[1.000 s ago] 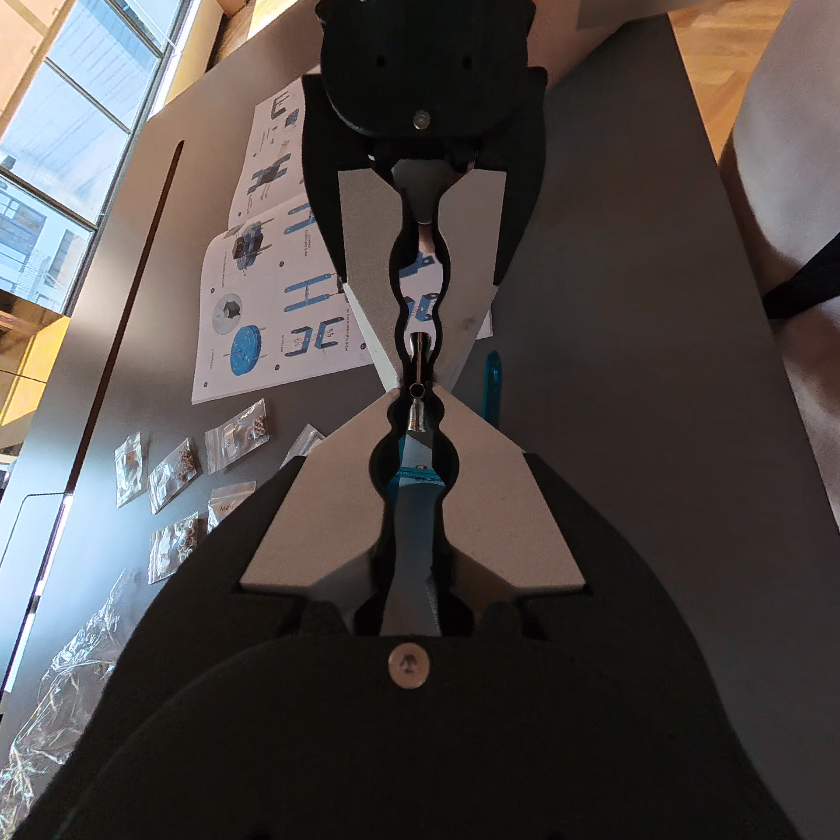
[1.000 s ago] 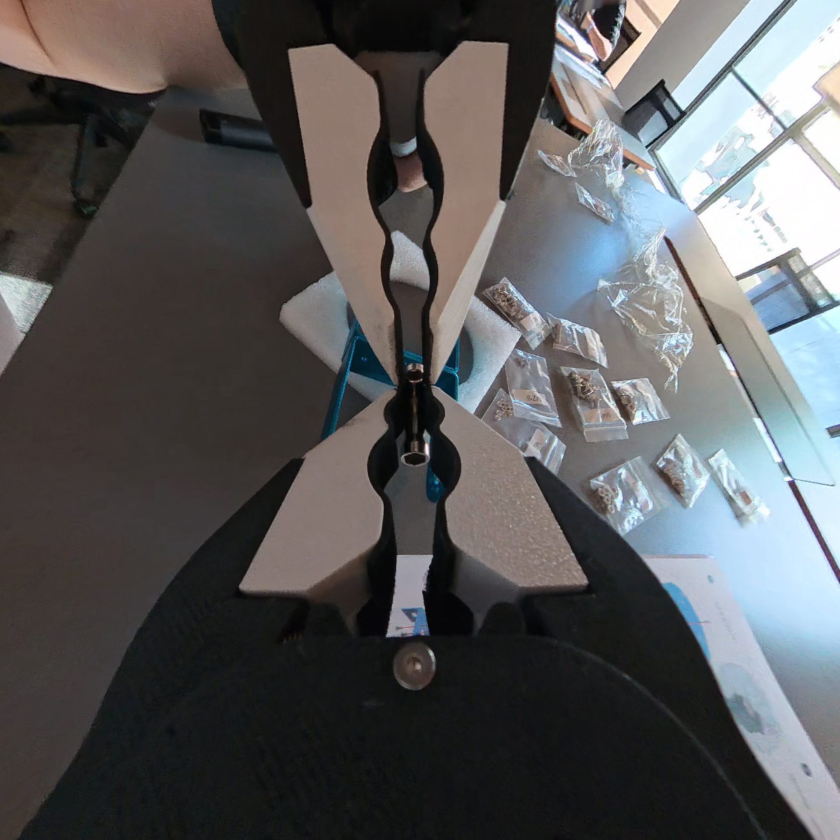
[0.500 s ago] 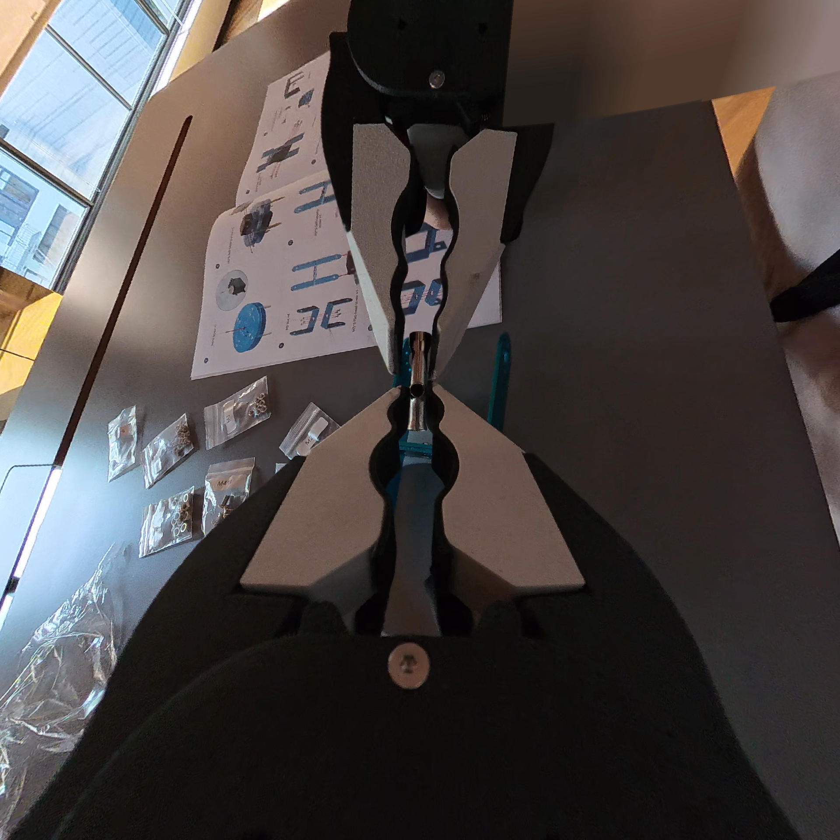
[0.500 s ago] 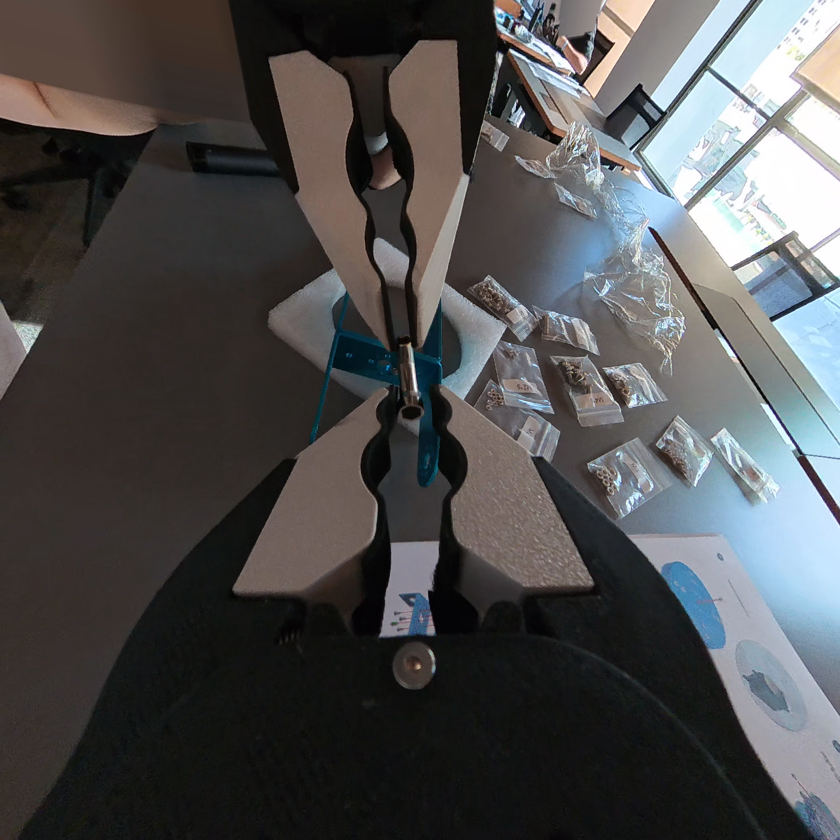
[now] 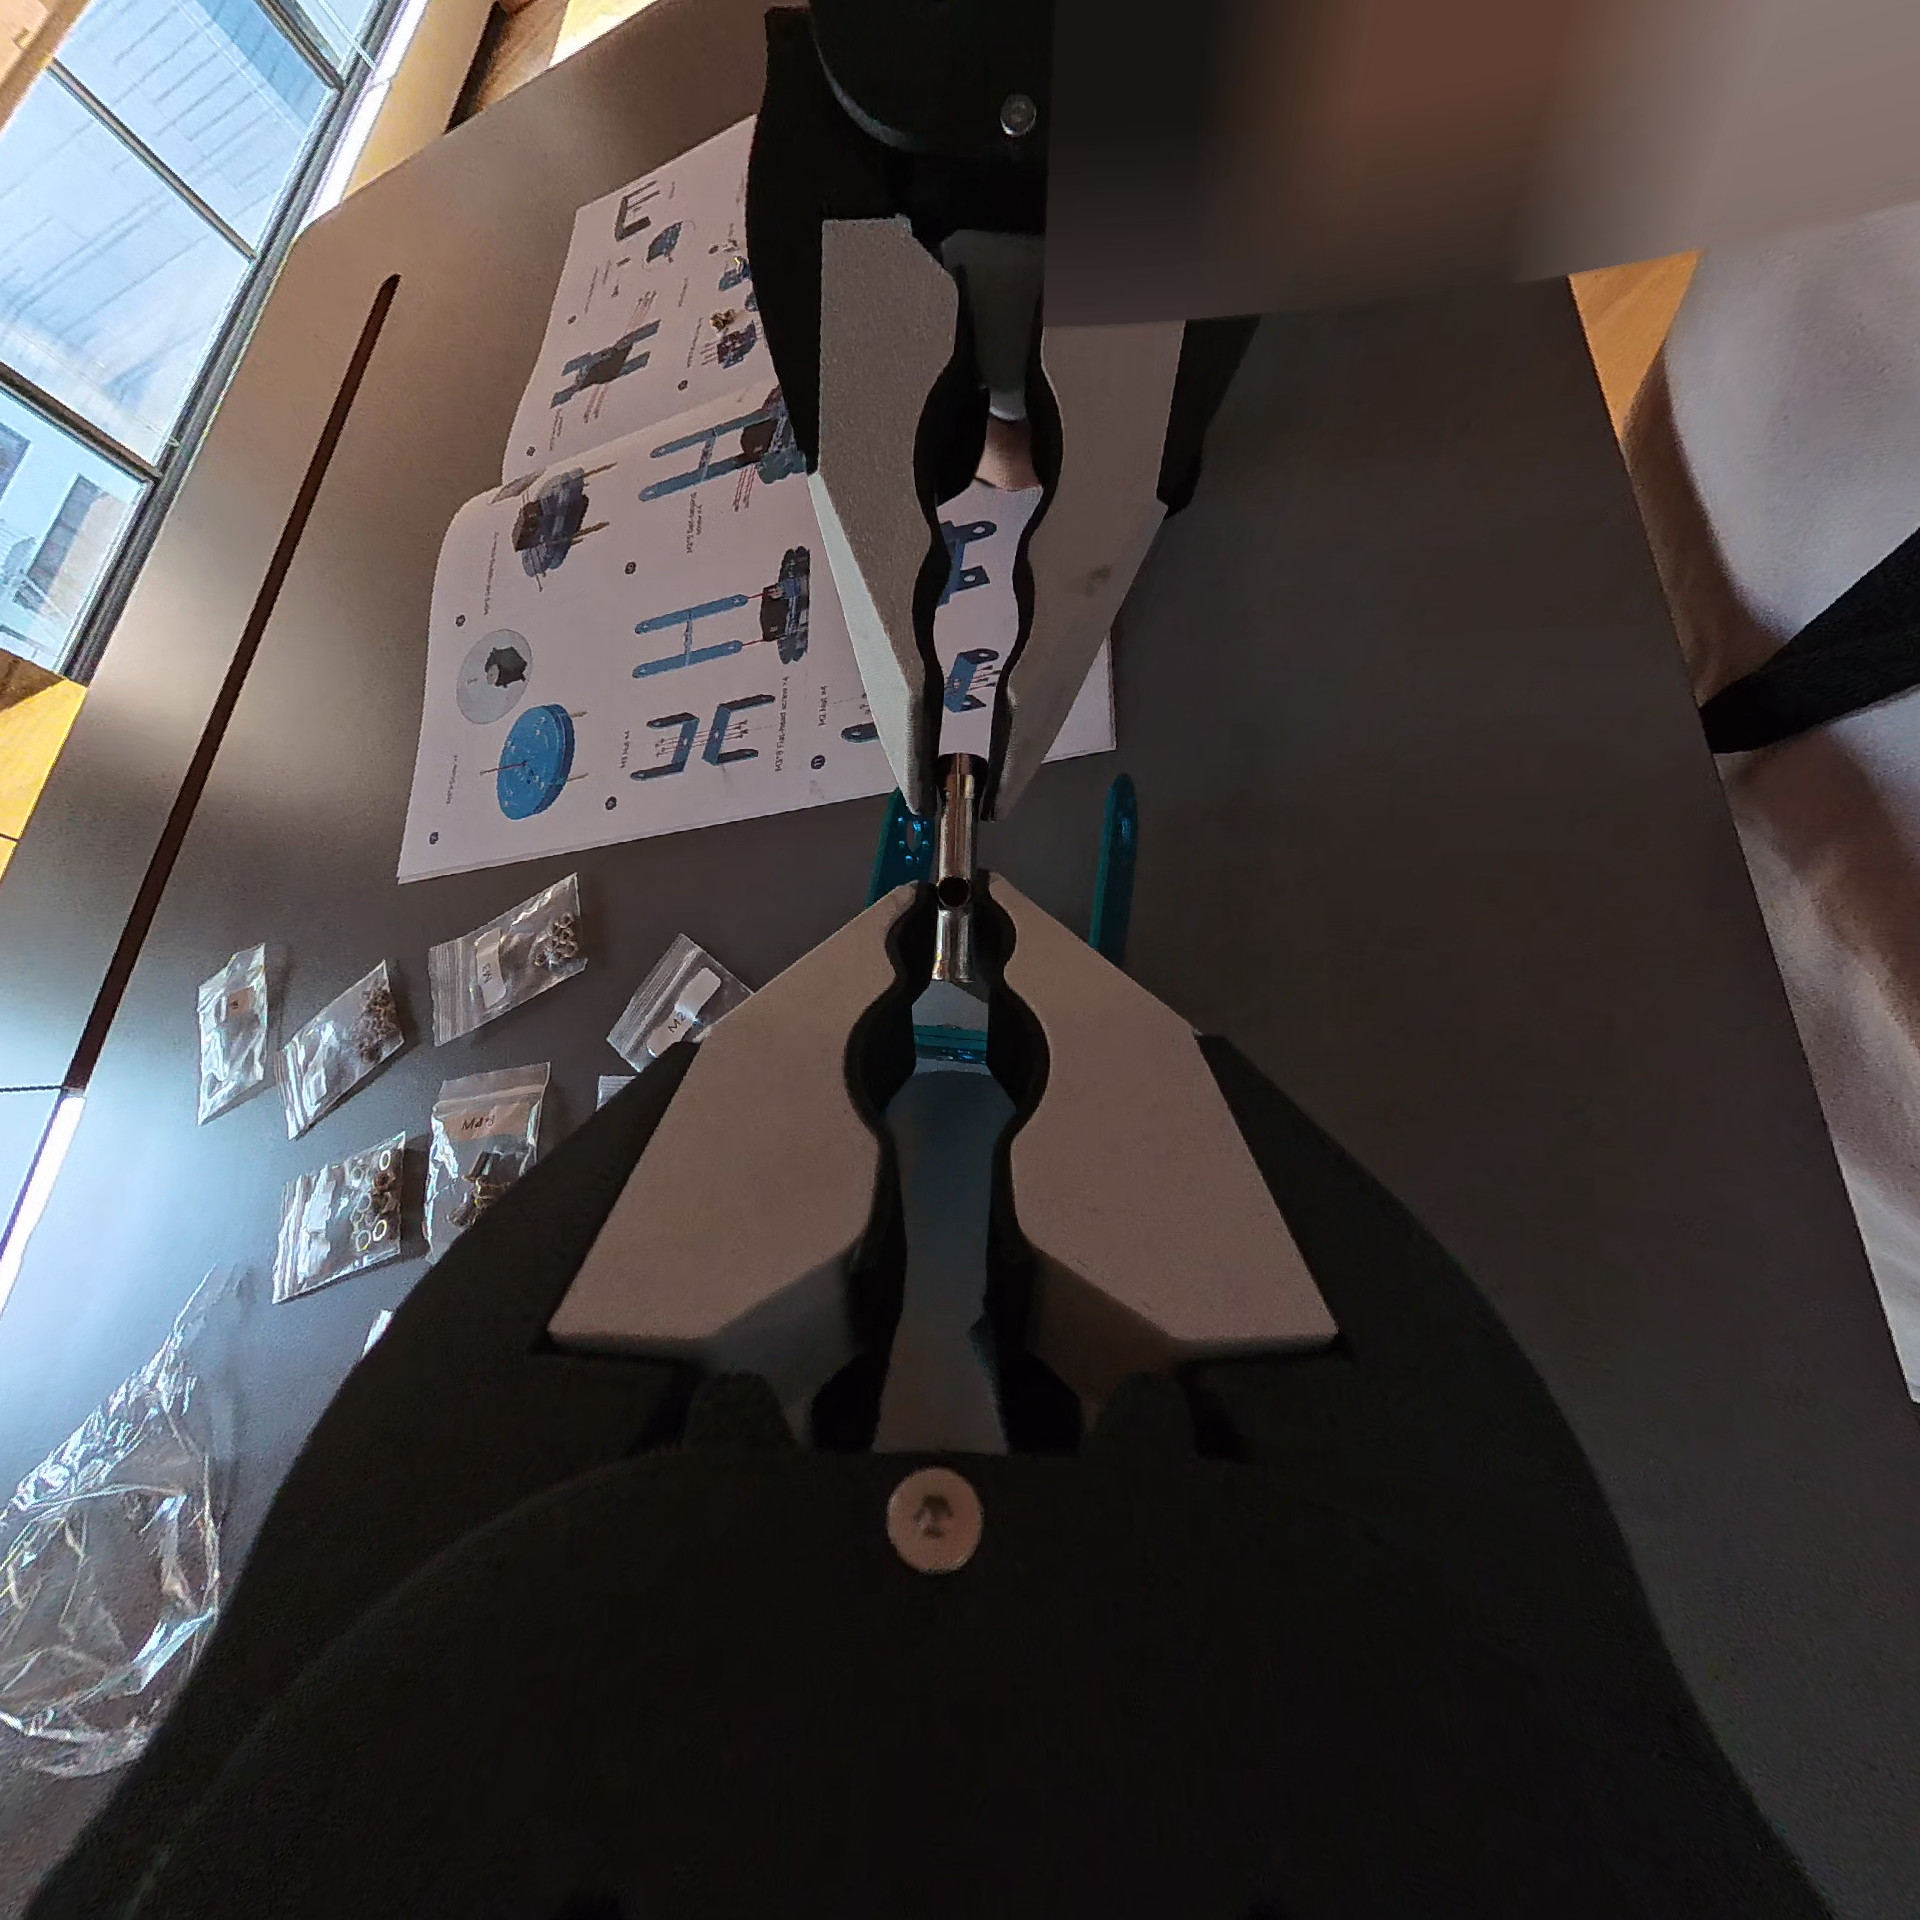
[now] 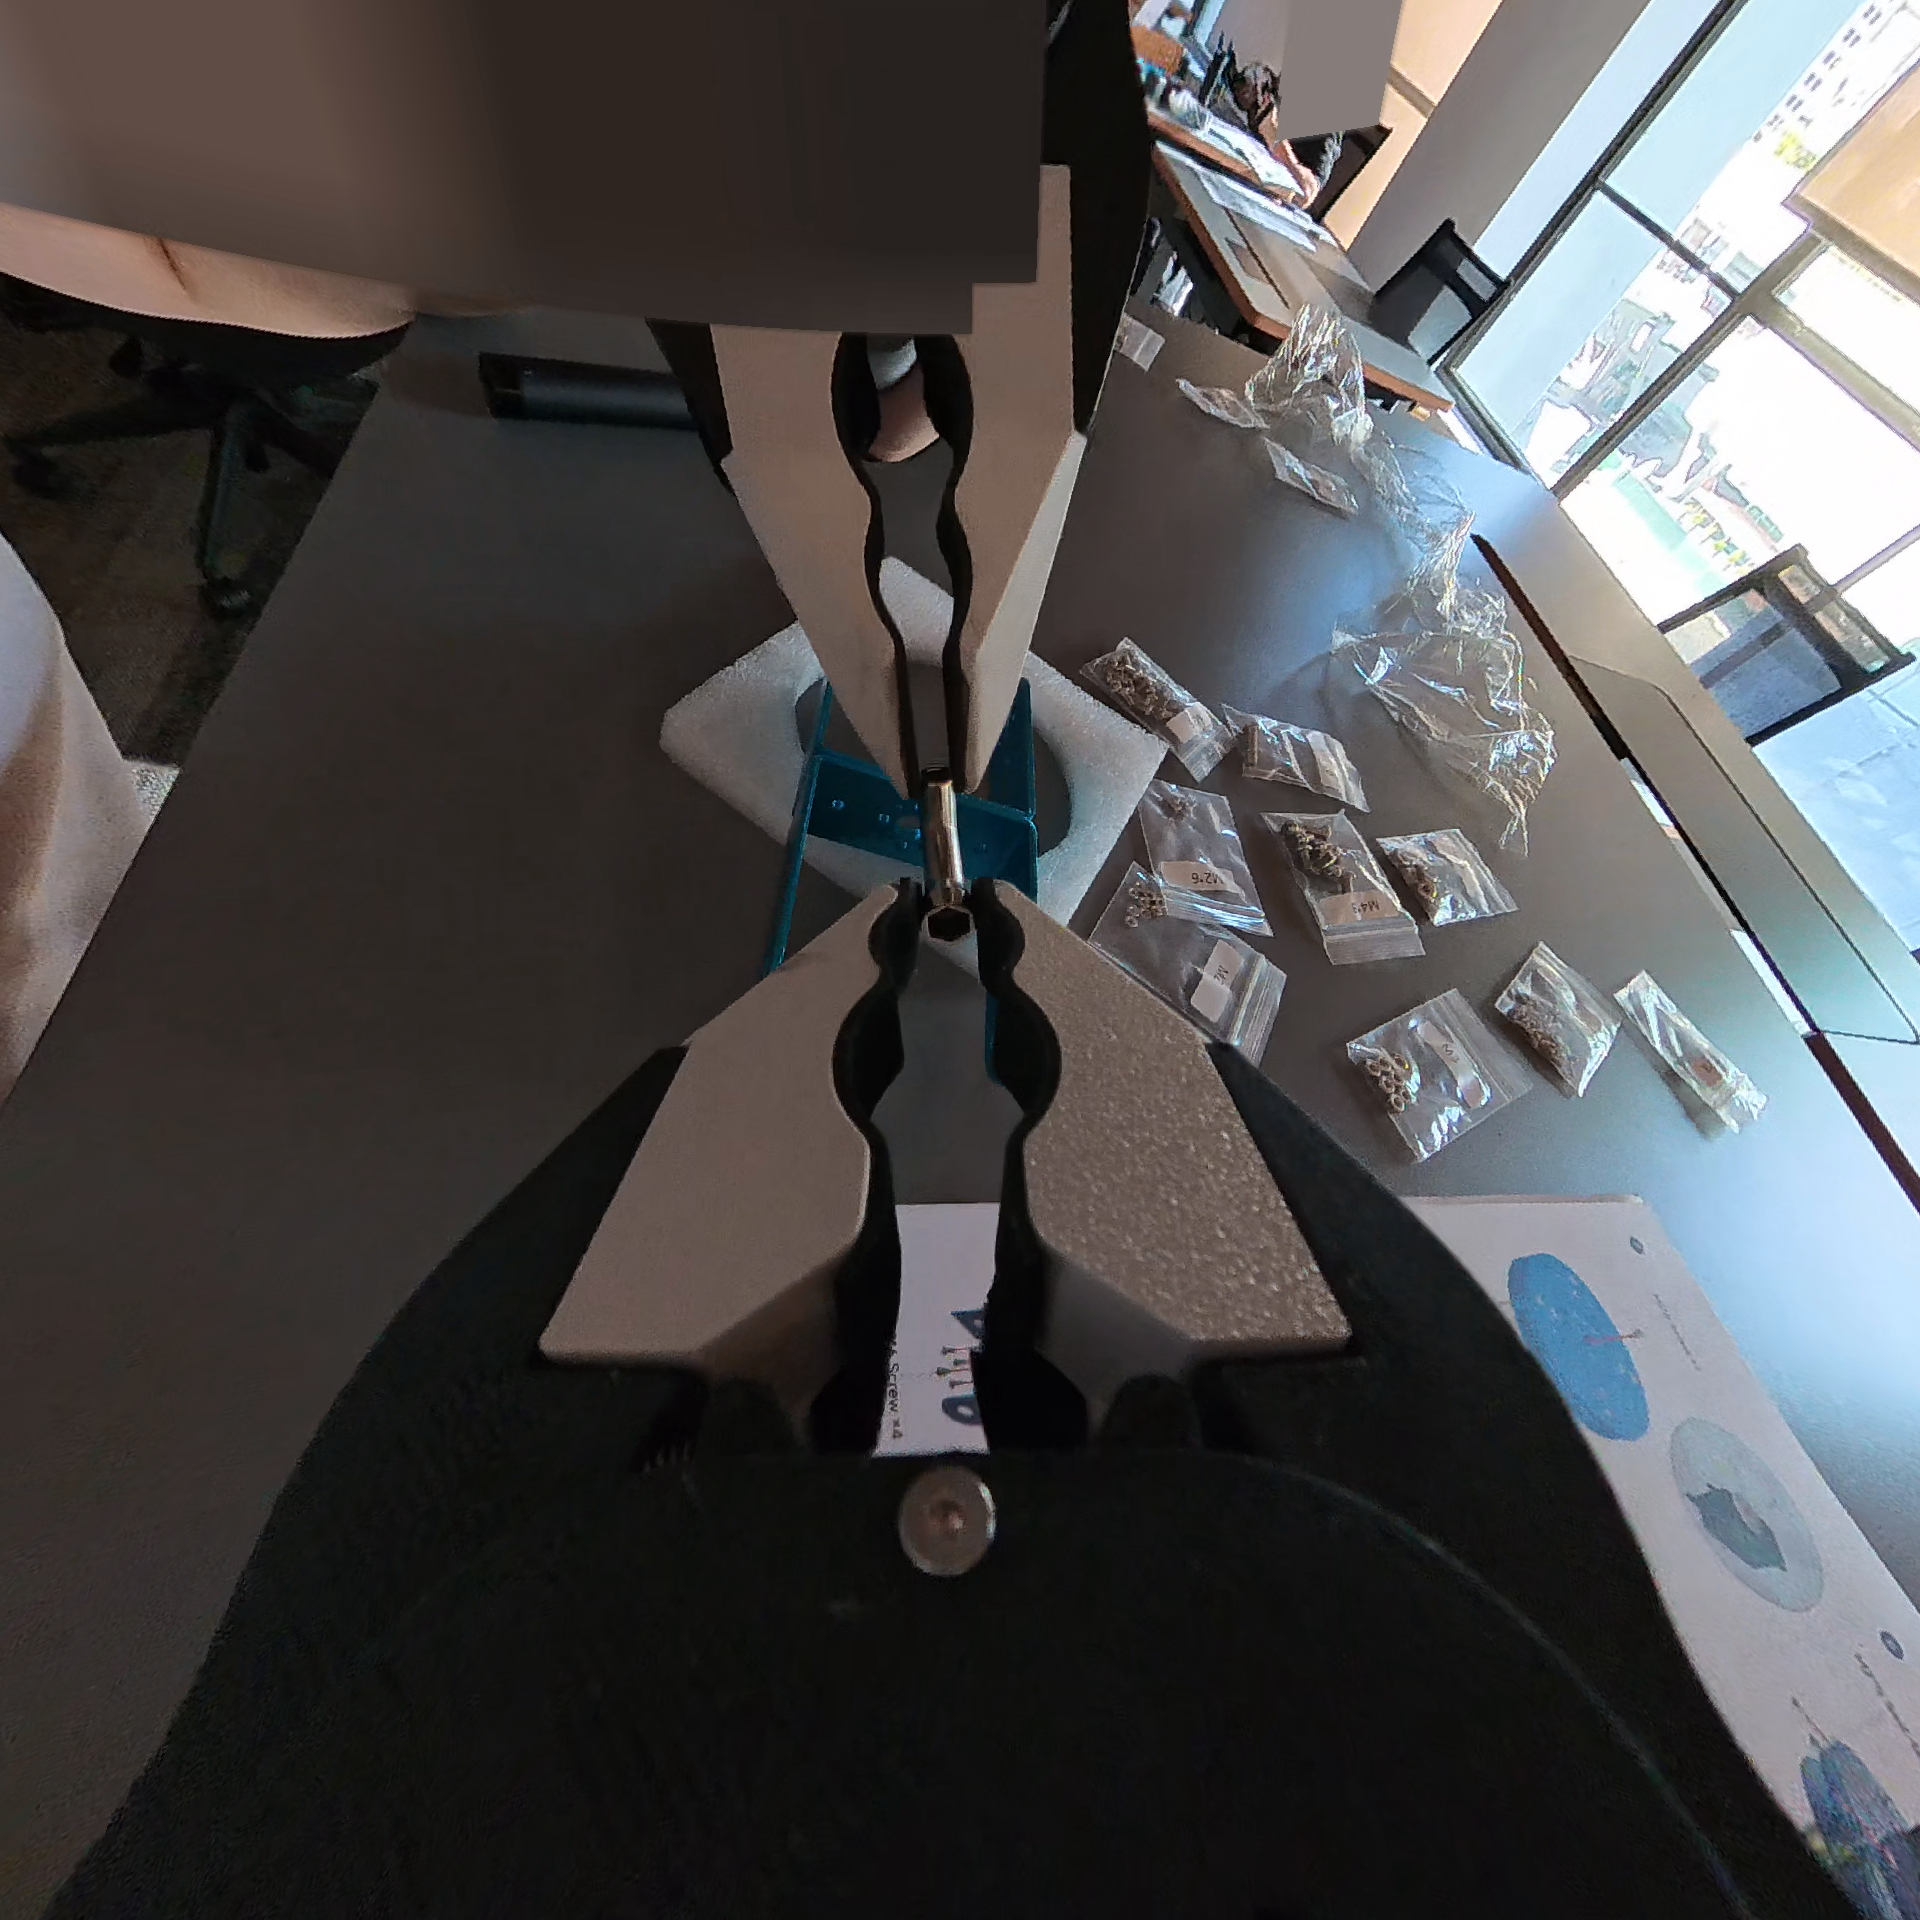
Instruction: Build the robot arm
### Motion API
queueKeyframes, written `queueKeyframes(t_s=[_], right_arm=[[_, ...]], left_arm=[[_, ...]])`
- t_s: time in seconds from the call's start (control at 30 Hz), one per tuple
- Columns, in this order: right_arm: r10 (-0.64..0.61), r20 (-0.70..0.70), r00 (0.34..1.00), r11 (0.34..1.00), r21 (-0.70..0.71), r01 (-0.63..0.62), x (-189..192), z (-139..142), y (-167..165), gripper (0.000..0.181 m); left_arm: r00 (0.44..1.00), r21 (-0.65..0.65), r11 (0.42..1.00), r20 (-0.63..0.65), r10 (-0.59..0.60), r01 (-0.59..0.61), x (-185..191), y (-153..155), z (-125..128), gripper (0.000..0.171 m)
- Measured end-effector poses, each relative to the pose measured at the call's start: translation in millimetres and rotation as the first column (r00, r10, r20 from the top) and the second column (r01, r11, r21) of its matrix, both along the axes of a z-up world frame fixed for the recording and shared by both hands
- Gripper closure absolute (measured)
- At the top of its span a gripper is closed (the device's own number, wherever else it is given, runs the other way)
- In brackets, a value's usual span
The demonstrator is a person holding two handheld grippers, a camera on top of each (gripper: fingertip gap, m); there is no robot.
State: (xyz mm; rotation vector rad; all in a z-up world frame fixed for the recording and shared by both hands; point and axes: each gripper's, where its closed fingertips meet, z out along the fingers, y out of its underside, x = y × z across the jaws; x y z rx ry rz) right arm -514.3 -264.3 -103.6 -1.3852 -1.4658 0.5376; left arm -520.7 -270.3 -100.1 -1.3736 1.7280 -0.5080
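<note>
A small shiny metal socket tube (image 5: 954, 842) spans the gap between my two grippers, which face each other tip to tip above a dark table. My left gripper (image 5: 951, 899) is shut on one end of it. The tube's hex end (image 6: 948, 921) sits between the tips of my right gripper (image 6: 945, 899), whose jaws stand narrowly apart around it; whether they pinch it is unclear. The right gripper also shows at the top of the left wrist view (image 5: 961, 805), and the left gripper at the top of the right wrist view (image 6: 935, 774). A blue metal bracket (image 6: 862, 821) lies below them.
A white foam block (image 6: 748, 727) lies under the bracket. An open instruction booklet (image 5: 623, 623) and several small bags of hardware (image 6: 1351, 883) lie on the grey table (image 6: 416, 831). Crumpled clear plastic (image 5: 94, 1538) lies near the window side. A person's pale clothing (image 5: 1818, 520) is beside the table. My two grippers' fingertips are within a few centimetres of each other. The left tips stand about 8 centimetres off the white foam block (image 6: 748, 727).
The two grippers have drawn apart, so more of the tube shows between their tips. The tube has stayed put in the left gripper and slid outward to the right gripper's tips.
</note>
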Motion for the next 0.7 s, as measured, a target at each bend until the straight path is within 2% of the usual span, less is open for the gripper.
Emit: queueKeyframes(t_s=[0.13,0.33,0.47,0.63,0.7], right_arm=[[-0.013,0.09,0.996,1.0,0.018,0.012,1,-11,2,0.171],[-0.133,0.288,0.948,0.96,0.276,0.051,-1,-20,14,0.169],[-0.195,0.38,0.904,0.91,0.414,0.023,-5,-24,17,0.173],[-0.199,0.392,0.898,0.926,0.375,0.042,-5,-26,13,0.174],[-0.188,0.382,0.905,0.942,0.331,0.056,-6,-23,10,0.174]], left_arm=[[1.0,-0.009,1.0,-0.015,0.003,-0.003,1,0,-4,0.166],[0.999,-0.01,0.999,-0.041,0.03,-0.031,4,5,-9,0.167],[0.998,-0.004,0.999,-0.054,0.041,-0.041,6,6,-11,0.167],[0.999,0.005,1.0,-0.043,0.025,-0.025,5,2,-11,0.167],[1.0,-0.032,0.999,-0.018,0.024,-0.024,4,1,-8,0.163]])
